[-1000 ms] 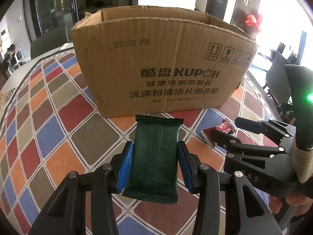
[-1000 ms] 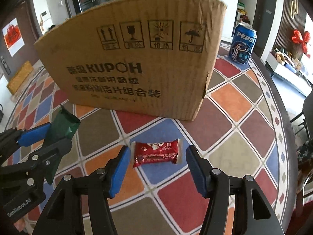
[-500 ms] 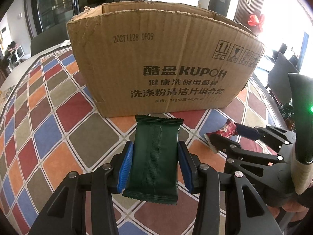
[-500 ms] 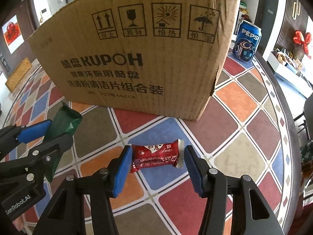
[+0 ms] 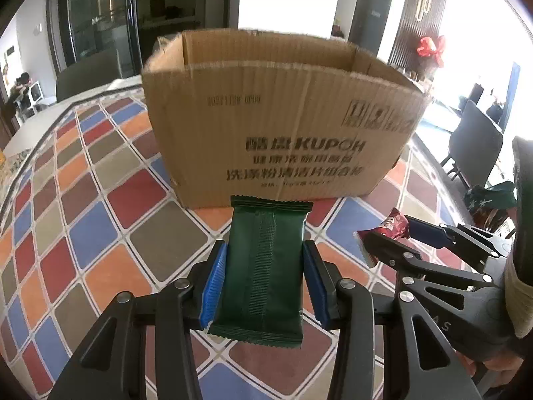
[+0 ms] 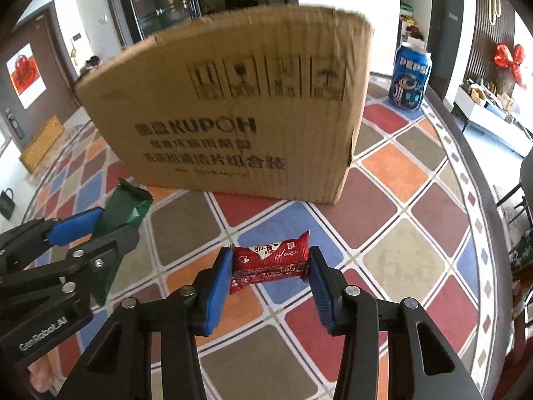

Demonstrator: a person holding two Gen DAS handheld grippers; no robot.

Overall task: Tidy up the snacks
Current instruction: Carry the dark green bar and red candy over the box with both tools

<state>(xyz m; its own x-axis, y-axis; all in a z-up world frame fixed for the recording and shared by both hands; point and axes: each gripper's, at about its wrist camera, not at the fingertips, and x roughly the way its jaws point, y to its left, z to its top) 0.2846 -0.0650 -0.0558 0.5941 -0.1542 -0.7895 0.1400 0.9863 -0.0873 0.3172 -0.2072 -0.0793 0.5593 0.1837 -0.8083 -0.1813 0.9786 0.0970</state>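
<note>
And there it went: the right gripper [image 6: 270,268] had come in on the red snack packet [image 6: 269,260], which a second earlier lay flat on the chequered tablecloth [image 6: 393,260] with both blue pads standing wide of its ends. Now the jaws were closing, each pad met an end of the wrapper, and the packet sat crumpled and tipped up at its right end, lifted off the cloth. The left gripper [image 5: 265,283] stayed clenched on the green snack packet [image 5: 263,266], gripped across its width and held upright, exactly as before. Both packets hung side by side, near the front wall of the open cardboard box [image 5: 283,126], which had dropped lower in the left view so that its open top now showed. A blue soda can [image 6: 409,80] stood far right of the box. That suggested both pickups were done; carrying the snacks over the rim looked like the next job
</note>
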